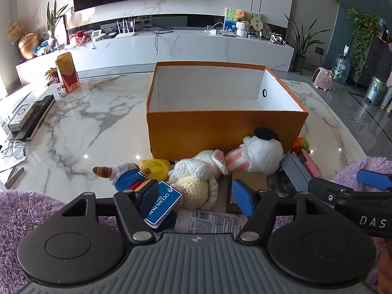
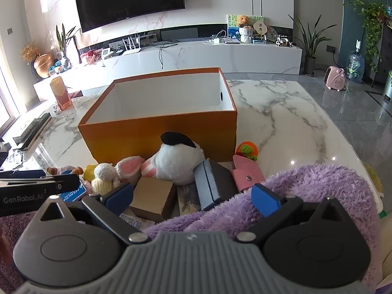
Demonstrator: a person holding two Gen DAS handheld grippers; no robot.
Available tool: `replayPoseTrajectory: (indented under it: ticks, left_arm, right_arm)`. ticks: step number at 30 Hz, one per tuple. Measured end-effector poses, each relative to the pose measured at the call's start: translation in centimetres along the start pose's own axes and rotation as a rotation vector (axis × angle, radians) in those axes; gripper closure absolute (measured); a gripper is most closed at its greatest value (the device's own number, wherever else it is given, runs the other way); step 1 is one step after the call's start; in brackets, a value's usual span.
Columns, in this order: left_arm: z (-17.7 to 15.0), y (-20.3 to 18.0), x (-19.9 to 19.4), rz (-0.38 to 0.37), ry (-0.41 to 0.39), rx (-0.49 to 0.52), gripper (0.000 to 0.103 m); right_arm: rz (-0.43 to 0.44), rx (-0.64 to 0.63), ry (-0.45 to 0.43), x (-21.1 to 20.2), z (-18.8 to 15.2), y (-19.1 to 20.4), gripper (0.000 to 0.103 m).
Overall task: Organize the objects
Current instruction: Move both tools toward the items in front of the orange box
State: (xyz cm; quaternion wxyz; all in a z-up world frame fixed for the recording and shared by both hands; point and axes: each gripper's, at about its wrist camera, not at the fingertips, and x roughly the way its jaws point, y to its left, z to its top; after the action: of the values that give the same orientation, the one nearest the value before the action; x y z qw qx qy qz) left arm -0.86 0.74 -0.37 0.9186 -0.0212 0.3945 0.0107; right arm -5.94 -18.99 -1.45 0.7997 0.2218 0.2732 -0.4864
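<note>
Left tongs (image 1: 198, 197): held wide apart and gripping nothing; one pad (image 1: 241, 196) is seen above the small cardboard box (image 1: 248, 178), and the blue tag (image 1: 163, 204) of the sailor bear (image 1: 123, 174) lies against the other.
Right tongs (image 2: 192, 196): also spread apart and empty; a purple fleece sleeve (image 2: 306, 188) is draped between the fingers.
Orange box (image 1: 225, 132): positioned open at mid tabletop (image 1: 98, 122); its white interior appears empty.
Toy pile: located against the near wall of the orange box; it includes the crocheted doll (image 1: 196, 181), the white plush (image 1: 262, 153), a yellow item (image 1: 155, 167), a grey case (image 2: 210, 183) and a pink pouch (image 2: 247, 176).
Risk, snagging: the tag could be caught by a closing pad, so that the bear is dragged instead of the intended item.
Risk, double grasp: because the toys are touching, two may be lifted together and one dropped short of the orange box.
Risk, obstruction: the fleece could be pinched by the right tongs.
</note>
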Motion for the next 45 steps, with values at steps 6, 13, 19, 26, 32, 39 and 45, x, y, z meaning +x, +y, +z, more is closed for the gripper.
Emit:
replayPoseTrajectory:
  ticks: [6,13,19,26,32,39,45]
  left_arm:
    - [-0.19,0.14,0.14,0.007,0.015,-0.007,0.030]
    - [-0.21,0.18,0.15,0.016,0.012,-0.007,0.030]
    - [-0.28,0.20,0.13,0.017,0.014,0.001,0.030]
    - [-0.31,0.23,0.18,0.016,0.017,0.003,0.030]
    - [-0.34,0.23,0.25,0.017,0.018,0.007,0.030]
    - [-0.25,0.25,0.28,0.013,0.022,0.014,0.030]
    - [-0.22,0.19,0.31,0.013,0.025,0.015,0.030]
  right_arm:
    - [0.006,-0.010,0.004,0.08,-0.09,0.29,0.001]
    - [0.010,-0.012,0.005,0.04,-0.27,0.46,0.001]
    - [0.017,-0.022,0.007,0.07,-0.25,0.74,0.001]
    - [0.018,-0.019,0.023,0.34,-0.30,0.75,0.001]
    - [0.025,-0.019,0.034,0.57,-0.31,0.75,0.001]
    - [0.033,-0.014,0.034,0.66,-0.33,0.72,0.001]
    - [0.042,-0.016,0.042,0.84,-0.29,0.83,0.001]
